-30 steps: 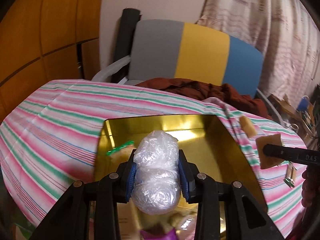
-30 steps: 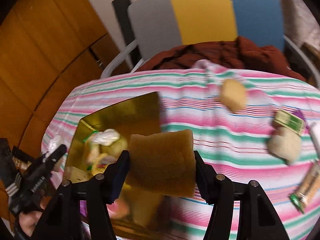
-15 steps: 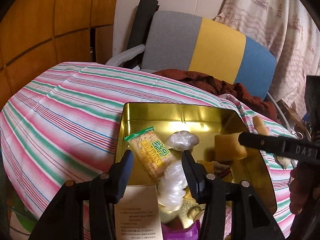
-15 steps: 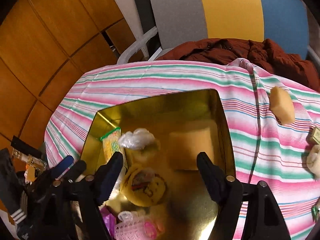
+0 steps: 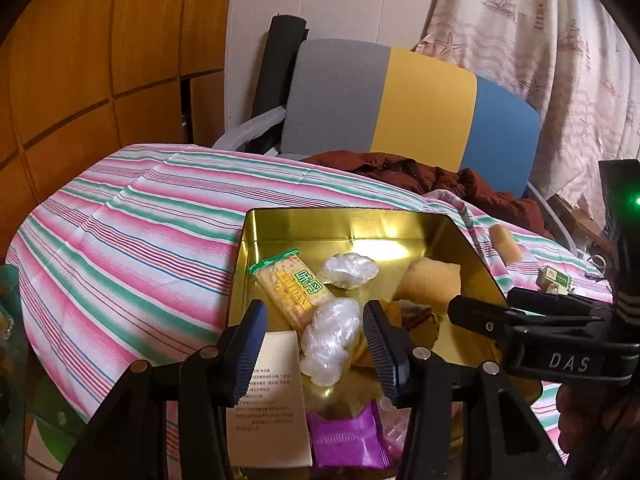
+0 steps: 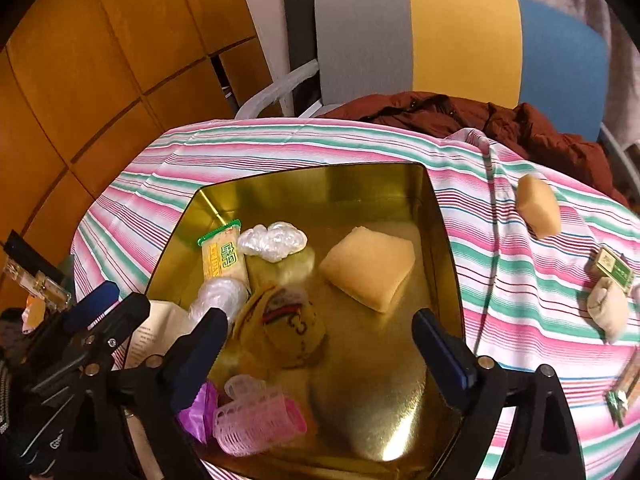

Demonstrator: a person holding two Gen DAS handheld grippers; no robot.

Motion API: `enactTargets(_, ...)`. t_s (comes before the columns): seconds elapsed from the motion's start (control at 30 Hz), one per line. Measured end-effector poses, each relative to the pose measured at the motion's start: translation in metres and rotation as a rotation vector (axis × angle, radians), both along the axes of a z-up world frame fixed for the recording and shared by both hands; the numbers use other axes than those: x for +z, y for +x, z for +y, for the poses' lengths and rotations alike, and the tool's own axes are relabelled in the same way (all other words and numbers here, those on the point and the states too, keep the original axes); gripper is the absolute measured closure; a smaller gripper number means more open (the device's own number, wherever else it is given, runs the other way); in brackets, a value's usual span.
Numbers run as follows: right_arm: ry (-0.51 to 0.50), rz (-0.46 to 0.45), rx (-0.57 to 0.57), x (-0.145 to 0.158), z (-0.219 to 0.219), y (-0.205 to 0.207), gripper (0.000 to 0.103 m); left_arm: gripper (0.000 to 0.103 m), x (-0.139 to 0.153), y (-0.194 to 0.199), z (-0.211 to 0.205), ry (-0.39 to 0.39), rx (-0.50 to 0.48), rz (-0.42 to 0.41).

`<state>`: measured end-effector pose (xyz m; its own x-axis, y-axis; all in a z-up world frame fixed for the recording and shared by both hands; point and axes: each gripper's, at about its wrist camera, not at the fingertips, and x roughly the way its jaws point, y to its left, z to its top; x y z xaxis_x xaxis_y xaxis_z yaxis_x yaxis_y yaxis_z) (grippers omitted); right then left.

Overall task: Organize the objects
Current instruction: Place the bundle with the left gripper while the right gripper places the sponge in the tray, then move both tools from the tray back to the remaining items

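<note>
A gold tin tray [image 5: 352,224] [image 6: 332,184] lies on the striped cloth. Inside it rest a cracker packet [image 5: 294,288] [image 6: 222,256], two clear plastic wads [image 5: 348,270] [image 5: 330,340] [image 6: 274,242], a tan sponge [image 5: 432,282] [image 6: 370,272], a yellow round pouch [image 6: 284,324], a pink hair roller [image 6: 256,420], a purple comb packet [image 5: 346,440] and a white card [image 5: 268,396]. My left gripper [image 5: 316,348] hangs open above the nearer wad. Over the tray's near part my right gripper [image 6: 320,354] stands open and empty.
On the cloth right of the tray lie another tan sponge [image 6: 538,206], a small green box [image 6: 612,268], a beige pouch [image 6: 608,312] and a wrapped bar [image 6: 624,388]. A grey, yellow and blue chair [image 6: 460,44] with a dark red jacket [image 6: 480,120] stands behind.
The left gripper opened and let the plastic wad fall into the tray. The right gripper released the tan sponge into the tray and pulled back.
</note>
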<state>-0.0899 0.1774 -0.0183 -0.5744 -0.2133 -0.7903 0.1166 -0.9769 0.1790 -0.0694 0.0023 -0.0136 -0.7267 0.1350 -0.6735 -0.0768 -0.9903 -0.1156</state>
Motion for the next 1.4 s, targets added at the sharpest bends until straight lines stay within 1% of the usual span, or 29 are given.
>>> enactTargets(0.2,0.043,0.037,-0.022,0.0,0.002,0.017,0.001,0.053,-0.001,0.011,0.006,-0.013,-0.018,0.0)
enactTargets(0.4,0.082,0.067,-0.047,0.0,0.009,0.033,0.0,0.053,-0.001,0.02,0.017,-0.026,-0.056,0.003)
enactTargets(0.73,0.1,0.103,-0.1,0.002,0.031,0.051,0.0,0.053,-0.001,0.027,0.037,-0.039,-0.111,0.0)
enactTargets(1.0,0.091,0.095,-0.157,-0.003,0.056,0.055,0.0,0.053,-0.006,0.029,0.05,-0.061,-0.148,-0.015)
enactTargets(1.1,0.09,0.086,-0.18,-0.006,0.067,0.055,0.0,0.053,-0.008,0.032,0.058,-0.071,-0.178,-0.018)
enactTargets(1.4,0.098,0.008,-0.255,-0.022,0.112,0.049,0.0,0.053,-0.009,0.031,0.08,-0.099,-0.258,-0.023)
